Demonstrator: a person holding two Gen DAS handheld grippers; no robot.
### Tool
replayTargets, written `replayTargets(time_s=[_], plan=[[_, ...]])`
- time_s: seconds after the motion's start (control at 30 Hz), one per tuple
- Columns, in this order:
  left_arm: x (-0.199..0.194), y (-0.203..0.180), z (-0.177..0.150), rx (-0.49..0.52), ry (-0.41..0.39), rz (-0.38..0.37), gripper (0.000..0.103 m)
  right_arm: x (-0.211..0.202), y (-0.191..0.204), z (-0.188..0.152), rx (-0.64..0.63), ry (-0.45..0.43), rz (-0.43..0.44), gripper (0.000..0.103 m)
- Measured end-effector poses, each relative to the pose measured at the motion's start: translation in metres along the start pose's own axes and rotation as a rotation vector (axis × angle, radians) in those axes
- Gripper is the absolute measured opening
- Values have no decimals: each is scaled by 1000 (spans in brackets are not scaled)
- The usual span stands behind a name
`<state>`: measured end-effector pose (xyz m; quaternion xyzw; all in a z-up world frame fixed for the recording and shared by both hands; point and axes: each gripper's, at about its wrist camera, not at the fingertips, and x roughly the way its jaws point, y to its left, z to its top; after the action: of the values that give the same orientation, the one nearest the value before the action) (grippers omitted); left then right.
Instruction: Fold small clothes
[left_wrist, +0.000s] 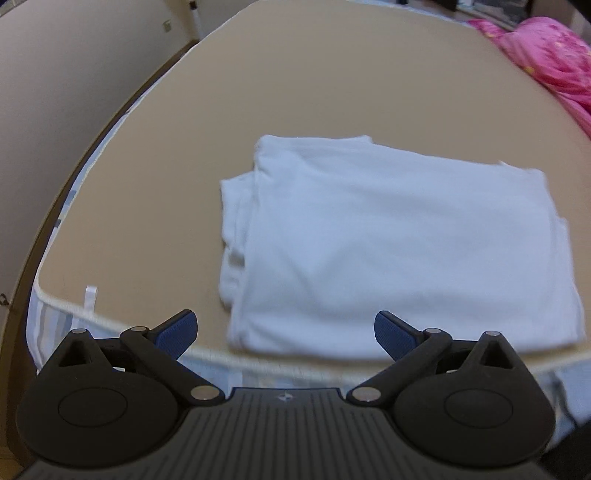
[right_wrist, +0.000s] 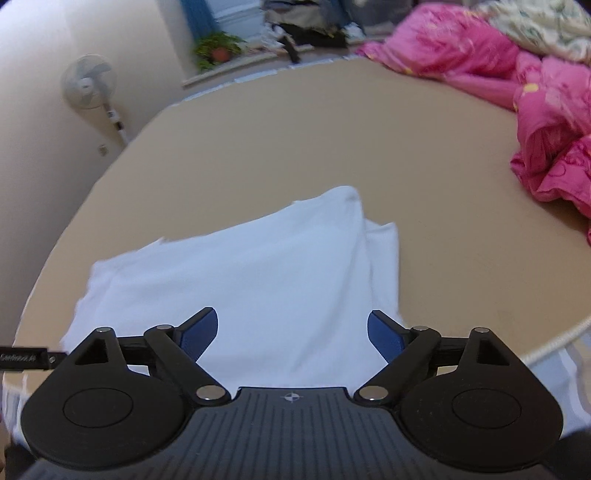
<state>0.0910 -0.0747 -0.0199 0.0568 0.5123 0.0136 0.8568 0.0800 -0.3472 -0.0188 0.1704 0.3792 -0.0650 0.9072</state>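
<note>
Folded white garment (left_wrist: 399, 243) flat on tan bed (left_wrist: 295, 92), long axis crosswise

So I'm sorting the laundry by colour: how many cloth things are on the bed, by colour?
White: 1, the folded garment near the bed's front edge.
Pink: 1, the rumpled quilt at the far right.
Pale patterned: 1, a cloth behind the quilt, too blurred to name.
Total: 3.
</note>
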Motion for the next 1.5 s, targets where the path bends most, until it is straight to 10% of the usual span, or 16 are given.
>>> replayTargets(time_s=[0.2,0.77,1.5], plan=[[-38,4,-55,22,-69,14,102,-51,14,-27,-79,-55,28,90],[-56,6,-74,26,-99,33,102,-86,12,-62,-79,-66,30,90],[4,34,-47,-37,51,141,102,68,-117,-22,255,79,-146,90]])
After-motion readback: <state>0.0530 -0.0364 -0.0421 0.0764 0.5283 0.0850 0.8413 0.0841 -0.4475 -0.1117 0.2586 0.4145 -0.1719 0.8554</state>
